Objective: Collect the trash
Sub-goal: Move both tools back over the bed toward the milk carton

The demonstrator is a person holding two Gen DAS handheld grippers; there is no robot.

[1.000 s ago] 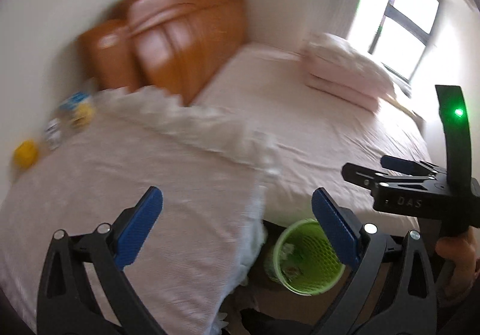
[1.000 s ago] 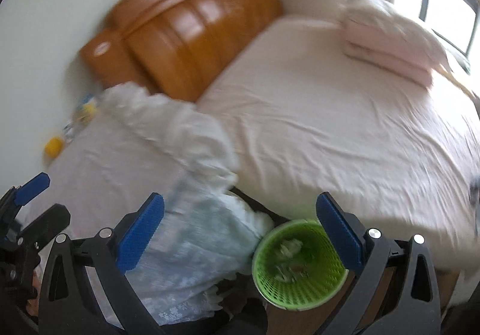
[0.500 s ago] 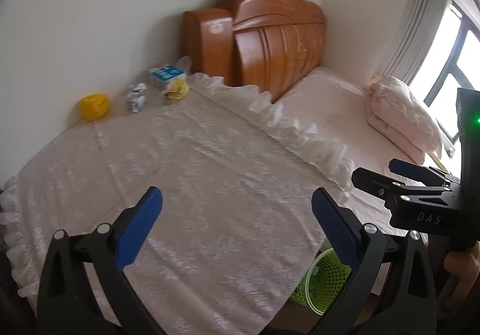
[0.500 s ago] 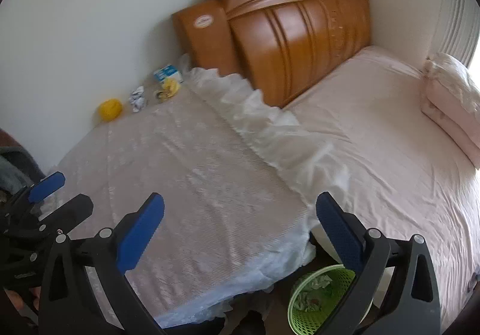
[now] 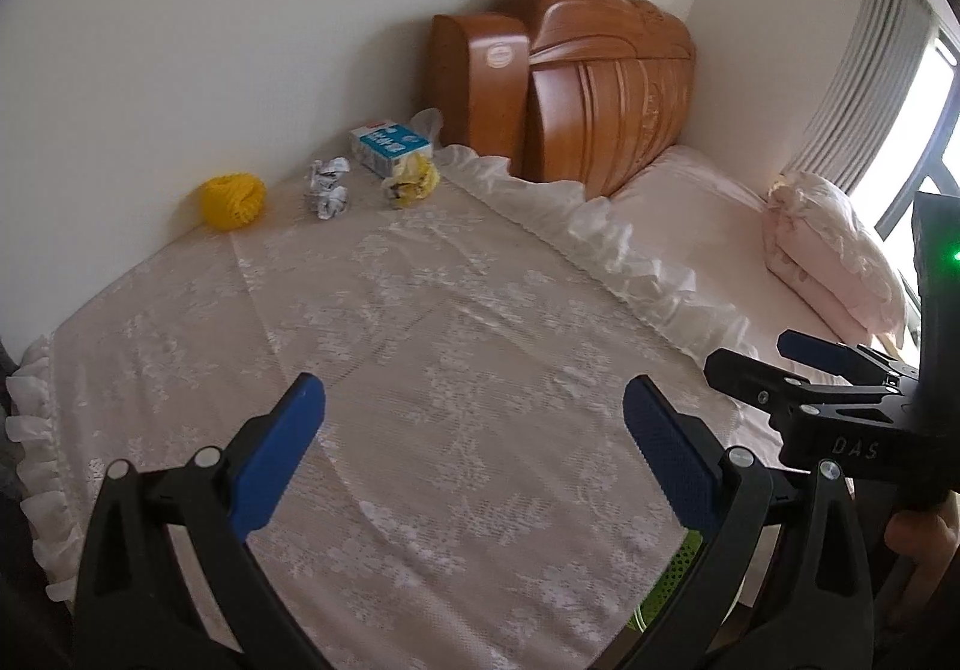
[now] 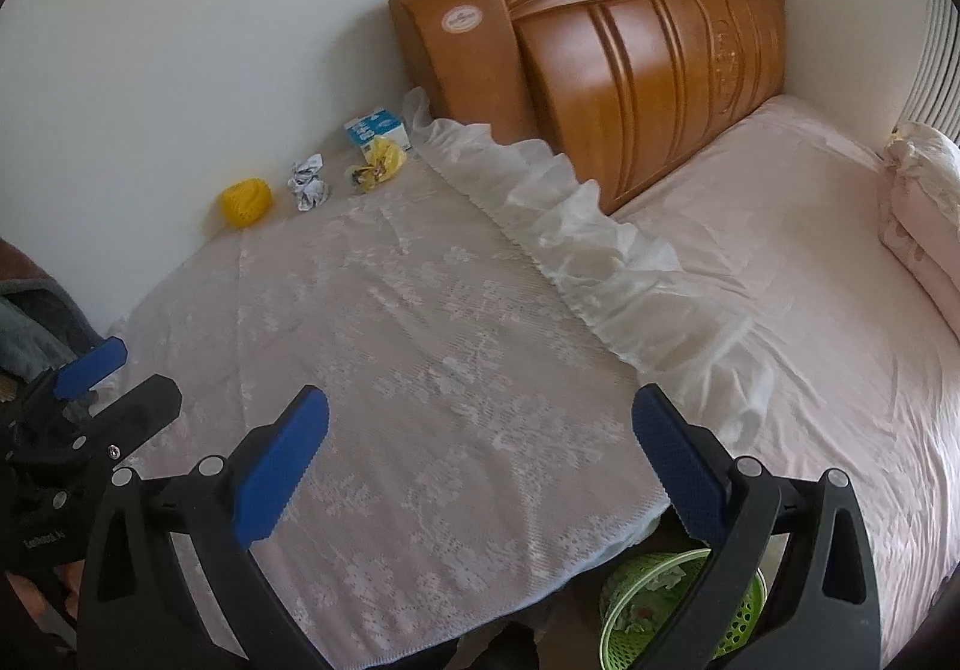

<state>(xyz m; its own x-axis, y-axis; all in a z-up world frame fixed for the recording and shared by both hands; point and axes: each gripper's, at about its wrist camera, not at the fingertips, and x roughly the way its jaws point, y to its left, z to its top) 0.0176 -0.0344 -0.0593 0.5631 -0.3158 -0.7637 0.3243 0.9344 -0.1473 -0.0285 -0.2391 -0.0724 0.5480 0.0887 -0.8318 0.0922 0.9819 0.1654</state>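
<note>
1. Four bits of trash lay in a row along the far edge of the lace-covered table, against the wall: a yellow net ball, crumpled paper, a yellow wrapper and a blue-and-white carton at the far corner by the wooden headboard
2. The green basket stood on the floor below the table's near corner, between table and bed, with scraps inside
3. The left gripper hung over the table's near edge, its blue pads spread wide, holding nothing
4. The right gripper hung beside it, equally wide apart and empty
5. A folded pink quilt sat on the bed near the window
</note>
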